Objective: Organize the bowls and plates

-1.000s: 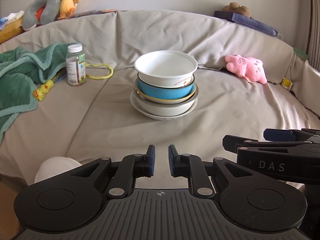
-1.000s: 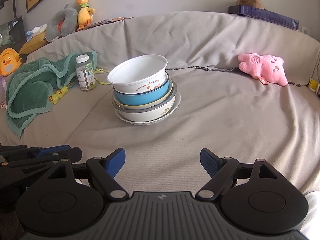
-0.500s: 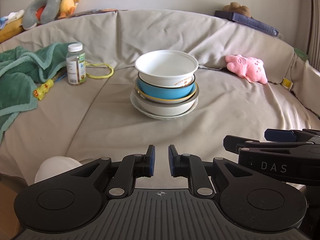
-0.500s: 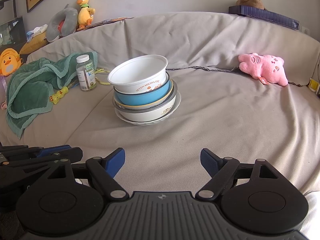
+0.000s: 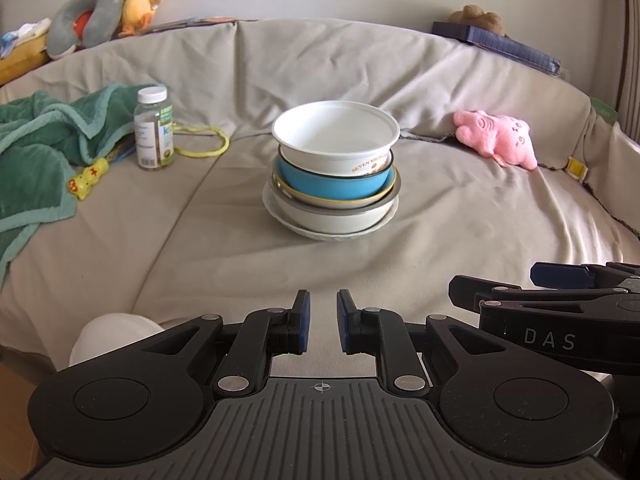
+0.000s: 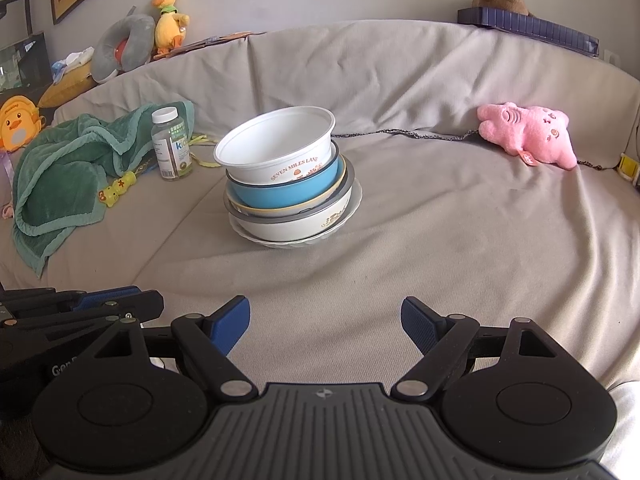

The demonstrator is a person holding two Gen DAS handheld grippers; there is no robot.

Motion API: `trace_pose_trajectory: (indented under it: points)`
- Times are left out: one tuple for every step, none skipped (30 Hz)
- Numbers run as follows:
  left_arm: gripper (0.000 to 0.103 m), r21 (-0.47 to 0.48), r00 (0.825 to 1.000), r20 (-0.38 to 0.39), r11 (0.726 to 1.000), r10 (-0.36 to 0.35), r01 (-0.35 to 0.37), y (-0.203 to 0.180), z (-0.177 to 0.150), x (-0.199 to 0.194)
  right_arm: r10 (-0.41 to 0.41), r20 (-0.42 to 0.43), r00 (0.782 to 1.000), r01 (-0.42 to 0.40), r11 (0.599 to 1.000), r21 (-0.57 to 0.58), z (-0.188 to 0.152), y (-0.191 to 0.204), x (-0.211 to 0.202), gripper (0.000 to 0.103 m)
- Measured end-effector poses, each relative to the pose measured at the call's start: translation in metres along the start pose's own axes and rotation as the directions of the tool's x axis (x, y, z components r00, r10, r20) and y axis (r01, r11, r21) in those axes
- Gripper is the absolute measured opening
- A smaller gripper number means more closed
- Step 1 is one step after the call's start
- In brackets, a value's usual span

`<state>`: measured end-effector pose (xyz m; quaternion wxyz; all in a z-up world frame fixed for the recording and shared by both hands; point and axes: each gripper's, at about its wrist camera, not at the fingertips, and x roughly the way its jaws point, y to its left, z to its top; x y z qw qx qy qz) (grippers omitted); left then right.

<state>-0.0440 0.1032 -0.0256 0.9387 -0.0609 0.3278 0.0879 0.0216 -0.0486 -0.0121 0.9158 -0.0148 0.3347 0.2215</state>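
Note:
A stack of dishes stands in the middle of the beige cover: a white paper bowl (image 5: pixel 335 136) on top, a blue bowl (image 5: pixel 332 186) under it, then a yellow-rimmed dish, a grey-rimmed bowl (image 5: pixel 332 216) and a white plate (image 5: pixel 390 210) at the bottom. In the right wrist view the same white bowl (image 6: pixel 276 148) leans slightly left on the blue bowl (image 6: pixel 288 192). My left gripper (image 5: pixel 323 316) is shut and holds nothing, well short of the stack. My right gripper (image 6: pixel 326 316) is open and holds nothing, equally far back. The two grippers sit side by side.
A green towel (image 5: pixel 36 152), a pill bottle (image 5: pixel 154 128), a small yellow toy (image 5: pixel 86 178) and a yellow cord loop (image 5: pixel 204 146) lie left of the stack. A pink plush (image 5: pixel 500 140) lies to the right. Bare cover (image 6: pixel 400 264) stretches between grippers and stack.

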Motion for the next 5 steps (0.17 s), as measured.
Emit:
trace_pose_trajectory:
  points:
    - [0.017, 0.0, 1.0, 0.0, 1.0, 0.0, 0.0, -0.0001, 0.0, -0.0001, 0.0, 0.0, 1.0, 0.0, 1.0, 0.0, -0.0001, -0.0001, -0.0001, 0.084]
    - [0.017, 0.0, 1.0, 0.001, 1.0, -0.001, 0.001, -0.0002, -0.0001, -0.0002, 0.001, 0.001, 1.0, -0.001, 1.0, 0.0, 0.0, -0.0007, 0.0001, 0.084]
    - [0.017, -0.001, 1.0, 0.003, 1.0, -0.001, 0.001, -0.0002, -0.0002, -0.0002, 0.001, 0.001, 1.0, -0.001, 1.0, 0.0, -0.0002, -0.0006, 0.0001, 0.084]
    - [0.017, -0.002, 1.0, 0.005, 1.0, -0.002, 0.002, -0.0001, -0.0001, -0.0003, 0.001, 0.0, 1.0, -0.001, 1.0, -0.001, 0.0001, -0.001, 0.0004, 0.084]
    - [0.017, -0.004, 1.0, 0.008, 1.0, -0.004, 0.004, -0.0005, 0.0001, -0.0003, 0.001, 0.0, 1.0, -0.001, 1.0, 0.0, 0.0, -0.001, 0.0003, 0.084]
